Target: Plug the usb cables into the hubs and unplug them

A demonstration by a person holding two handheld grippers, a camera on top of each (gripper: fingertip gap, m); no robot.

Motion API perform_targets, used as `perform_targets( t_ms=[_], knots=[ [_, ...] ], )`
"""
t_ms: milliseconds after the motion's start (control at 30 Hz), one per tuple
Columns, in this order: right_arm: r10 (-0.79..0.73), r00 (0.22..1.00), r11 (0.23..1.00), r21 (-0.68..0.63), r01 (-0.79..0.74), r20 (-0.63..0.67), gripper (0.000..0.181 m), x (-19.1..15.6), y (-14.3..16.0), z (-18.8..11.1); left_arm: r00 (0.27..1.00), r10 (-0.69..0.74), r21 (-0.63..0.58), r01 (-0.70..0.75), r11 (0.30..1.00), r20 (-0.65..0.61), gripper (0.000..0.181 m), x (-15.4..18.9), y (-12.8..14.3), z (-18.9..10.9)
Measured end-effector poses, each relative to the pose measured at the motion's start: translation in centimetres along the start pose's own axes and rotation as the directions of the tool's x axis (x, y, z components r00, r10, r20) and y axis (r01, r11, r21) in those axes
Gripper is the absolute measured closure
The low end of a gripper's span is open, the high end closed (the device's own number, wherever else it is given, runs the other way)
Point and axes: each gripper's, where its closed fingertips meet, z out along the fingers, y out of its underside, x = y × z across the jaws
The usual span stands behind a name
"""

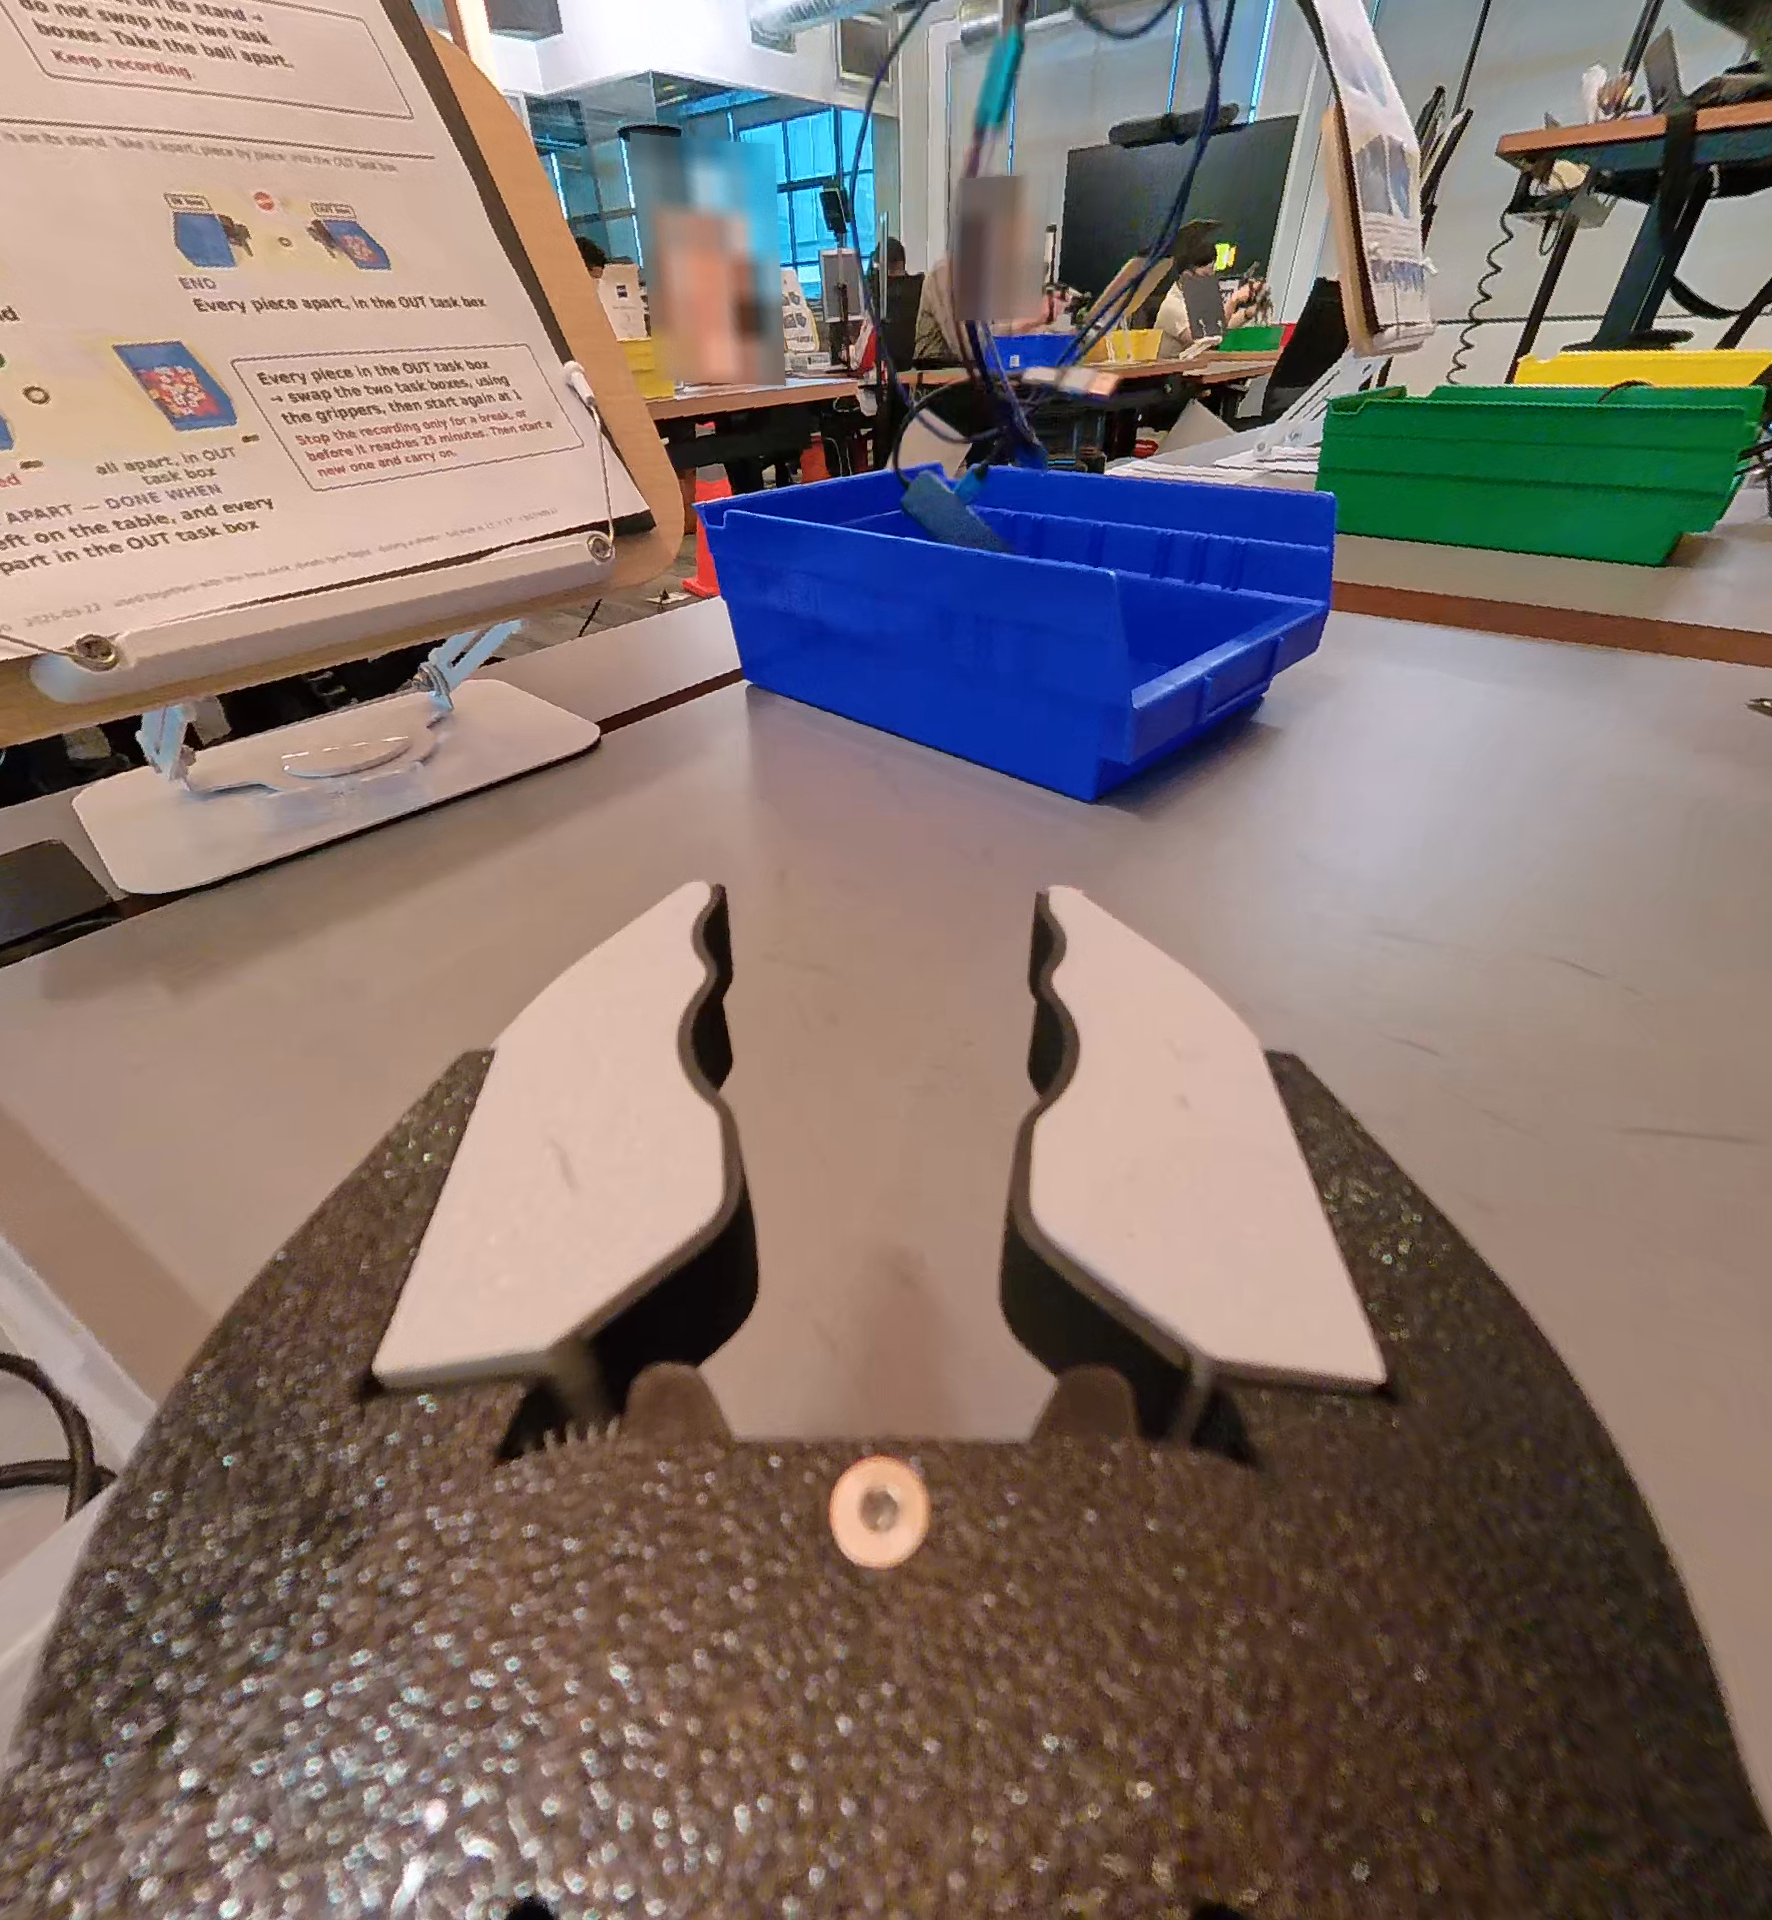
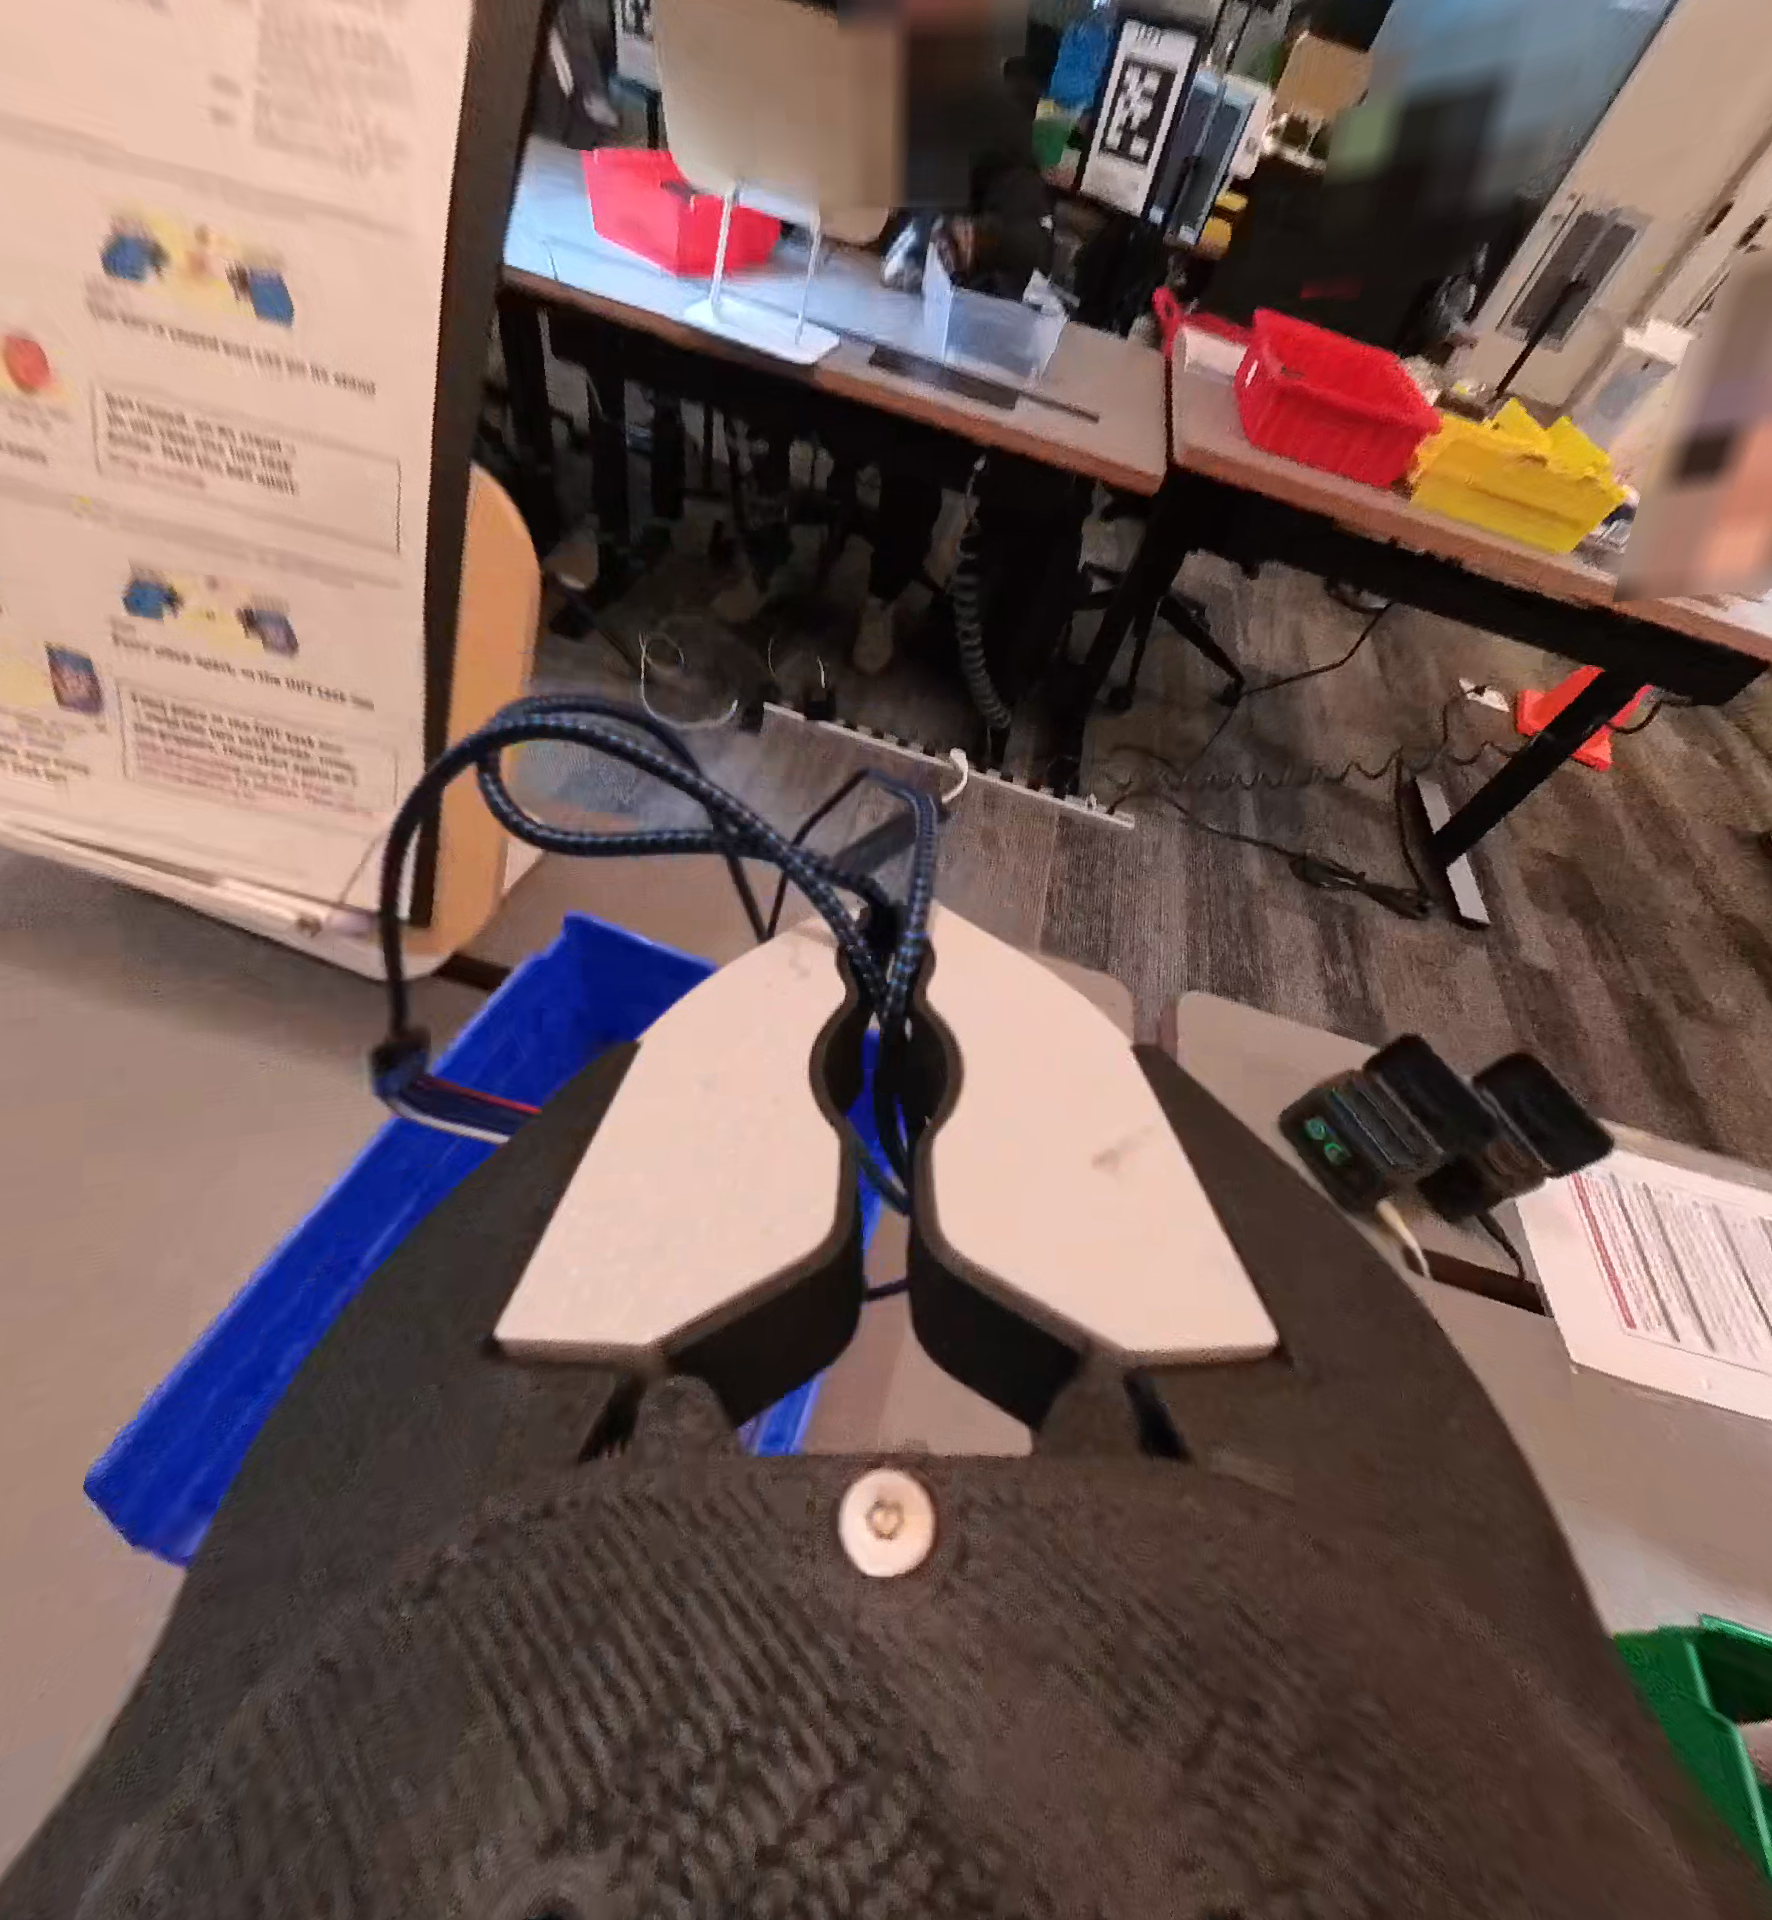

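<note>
Right wrist view, centre frame: my right gripper [image 2: 887, 961] pinches braided USB cables [image 2: 591, 821]; left gripper [image 1: 880, 914] gapes empty; that dangling tangle could snag the blue bin [image 2: 425, 1226].

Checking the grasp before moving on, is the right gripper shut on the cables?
Shut: right gripper pinches the braided cables between its fingertips.

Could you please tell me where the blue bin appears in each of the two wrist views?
Left wrist view: the blue bin stands on the table beyond the open left gripper, right of centre.
Right wrist view: the blue bin lies lower left, partly under the right gripper.
Shared landmark: the instruction board, at left.
</note>
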Motion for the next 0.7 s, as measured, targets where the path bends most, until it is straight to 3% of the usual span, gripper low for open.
perform_targets(
  t_ms=[233, 467, 533, 600, 700],
  knots=[
    [-0.29, 0.954, 0.924, -0.238, 0.3, 0.076, 0.179, -5.6, 7.6, 5.5, 1.0, 0.02, -0.016, -0.02, 1.0, -0.002, 0.127, 0.2, 0.2, 0.2],
    [-0.385, 0.883, 0.798, -0.383, 0.464, 0.268, 0.178, -12.7, 16.4, 10.5, 1.0, 0.013, -0.006, -0.013, 1.0, 0.001, 0.128, 0.1, 0.1, 0.1],
    [-0.364, 0.863, 0.712, -0.492, 0.501, 0.351, 0.175, -13.2, 20.0, 10.5, 1.0, 0.014, -0.001, -0.014, 1.0, 0.001, 0.128, 0.1, 0.0, 0.0],
    [-0.322, 0.848, 0.609, -0.594, 0.526, 0.421, 0.16, -12.6, 22.8, 9.3, 1.0, 0.014, 0.001, -0.014, 1.0, 0.001, 0.128, 0.1, 0.0, 0.0],
    [-0.14, 0.864, 0.585, -0.663, 0.467, 0.484, 0.133, -13.1, 23.5, 6.3, 1.0, 0.015, 0.006, -0.015, 1.0, -0.002, 0.128, 0.2, -0.1, -0.1]
  ],
)
